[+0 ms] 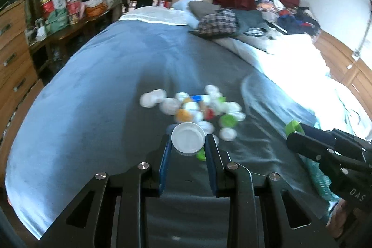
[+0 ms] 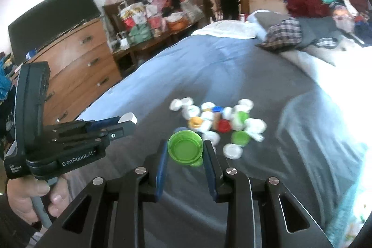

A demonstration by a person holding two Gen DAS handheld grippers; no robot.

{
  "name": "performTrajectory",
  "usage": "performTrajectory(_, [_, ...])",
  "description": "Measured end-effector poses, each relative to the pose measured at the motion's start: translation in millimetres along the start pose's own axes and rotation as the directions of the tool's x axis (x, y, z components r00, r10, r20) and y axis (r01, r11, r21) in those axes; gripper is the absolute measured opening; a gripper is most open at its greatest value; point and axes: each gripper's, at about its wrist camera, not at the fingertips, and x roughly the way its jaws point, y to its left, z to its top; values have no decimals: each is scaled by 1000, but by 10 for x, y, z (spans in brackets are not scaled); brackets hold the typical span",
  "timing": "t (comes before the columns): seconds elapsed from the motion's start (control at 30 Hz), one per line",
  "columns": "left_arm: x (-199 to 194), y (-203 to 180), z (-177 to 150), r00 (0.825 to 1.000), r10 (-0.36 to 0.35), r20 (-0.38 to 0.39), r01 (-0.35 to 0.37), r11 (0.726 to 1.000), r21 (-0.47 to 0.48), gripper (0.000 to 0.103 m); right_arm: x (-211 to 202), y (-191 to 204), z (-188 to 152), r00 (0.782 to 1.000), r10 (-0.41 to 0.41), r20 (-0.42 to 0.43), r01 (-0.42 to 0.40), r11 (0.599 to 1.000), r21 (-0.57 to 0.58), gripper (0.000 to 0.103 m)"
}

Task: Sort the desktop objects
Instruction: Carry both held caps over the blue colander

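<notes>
Your left tool [image 1: 188, 143] clamps white cap [image 1: 187, 137]; right tool [image 2: 185, 151] clamps green cap [image 2: 185, 147]. Cap pile [image 2: 216, 120] ahead on bed [image 2: 232, 66], mostly unsorted; plenty left.

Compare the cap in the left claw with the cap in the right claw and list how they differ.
The white cap sits in the left claw; the green cap sits in the right claw. The green cap shows a ridged outer rim; the white cap's rim looks smoother. Both are round, turn their hollow side toward the camera, and are held above the mixed cap pile on the bed.
</notes>
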Motion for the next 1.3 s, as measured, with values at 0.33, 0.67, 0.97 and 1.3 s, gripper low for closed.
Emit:
performTrajectory(0.33, [-94,-1033,99,996,-89,8,88,992,93,24,-872,-691,-174,990,-131,58,125,988,93,32])
performTrajectory(0.67, [-70,-2033,74,984,-178,-23,179,961,212,24,-1554,-1342,-398,963,-253,90,233,953,193,32])
performTrajectory(0.97, [-14,-2917,-65,965,-247,-91,264,906,332,24,-2041,-1823,-677,940,-332,76,301,914,271,32])
performTrajectory(1.3, [363,-3633,-222,910,-242,-336,366,850,379,24,-2244,-2428,-996,945,-323,-45,315,867,387,32])
